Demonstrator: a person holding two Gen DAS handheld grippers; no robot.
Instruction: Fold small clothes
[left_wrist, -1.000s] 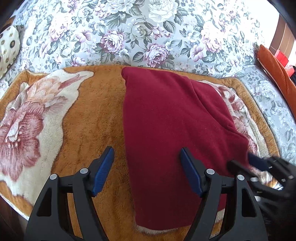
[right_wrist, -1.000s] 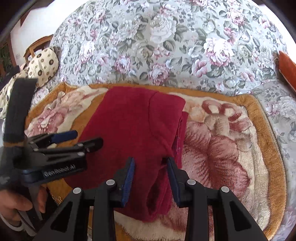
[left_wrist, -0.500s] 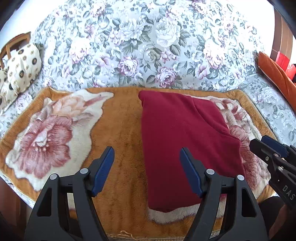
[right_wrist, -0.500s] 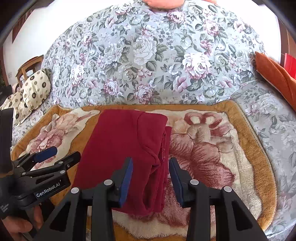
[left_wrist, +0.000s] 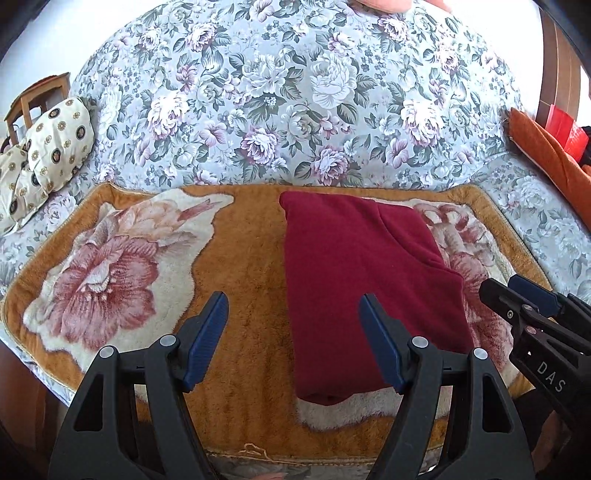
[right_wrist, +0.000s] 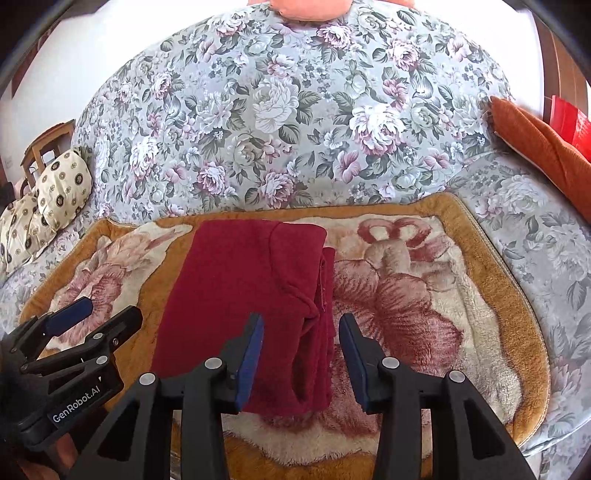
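A dark red garment (left_wrist: 362, 273) lies folded into a long rectangle on a plush orange blanket (left_wrist: 243, 258) with a rose pattern; it also shows in the right wrist view (right_wrist: 251, 291). My left gripper (left_wrist: 293, 332) is open and empty, raised above the garment's left edge near the front. My right gripper (right_wrist: 301, 347) is open and empty, raised above the garment's right front edge. Each gripper shows at the side of the other's view, the right one (left_wrist: 517, 295) and the left one (right_wrist: 96, 317).
The blanket (right_wrist: 491, 295) lies on a floral sofa (left_wrist: 295, 103). A spotted cushion (left_wrist: 59, 140) sits at the left and an orange cushion (right_wrist: 535, 151) at the right. The blanket's front edge (left_wrist: 258, 448) is close below the grippers.
Both grippers have pulled back and up from the garment. The right gripper's jaws have opened wider. The garment stays folded in place.
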